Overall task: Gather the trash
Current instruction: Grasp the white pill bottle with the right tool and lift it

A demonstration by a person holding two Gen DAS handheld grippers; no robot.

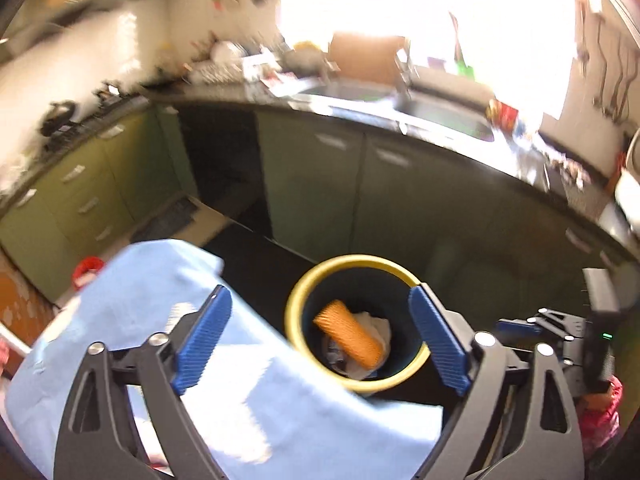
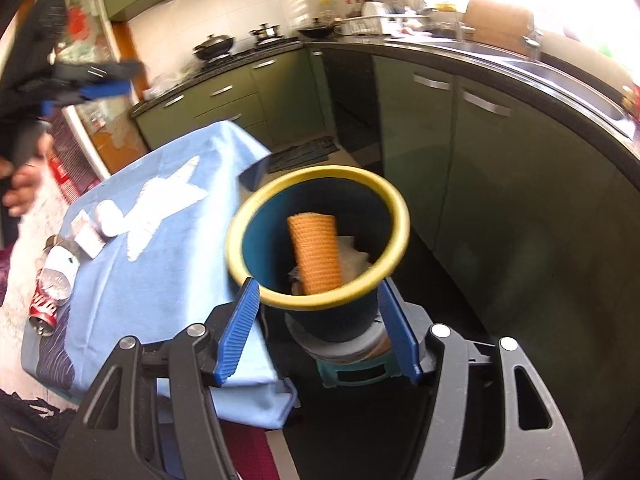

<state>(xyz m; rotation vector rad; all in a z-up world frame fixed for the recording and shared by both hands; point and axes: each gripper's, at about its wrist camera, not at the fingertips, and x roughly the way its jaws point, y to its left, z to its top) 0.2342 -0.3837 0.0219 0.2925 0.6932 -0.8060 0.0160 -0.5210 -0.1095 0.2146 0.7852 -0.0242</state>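
Note:
A dark blue bin with a yellow rim (image 1: 292,300) (image 2: 400,216) stands between the blue pads of my right gripper (image 2: 319,286), which press on its sides. It tilts toward the camera. Inside lie an orange ribbed roll (image 1: 348,334) (image 2: 316,256) and crumpled white paper (image 1: 376,328). My left gripper (image 1: 320,296) hangs over the bin's mouth with its jaws wide open and nothing between them. On the light blue cloth (image 2: 168,264) remain a white paper wad (image 2: 108,216), a small box (image 2: 86,236), a plastic bottle (image 2: 60,268) and a red can (image 2: 44,312).
Green kitchen cabinets (image 2: 416,128) and a dark counter with a sink (image 1: 452,120) curve behind the bin. Pans sit on the stove (image 2: 216,46). A teal stool (image 2: 360,372) stands under the bin. A person's hand (image 2: 24,184) shows at the left.

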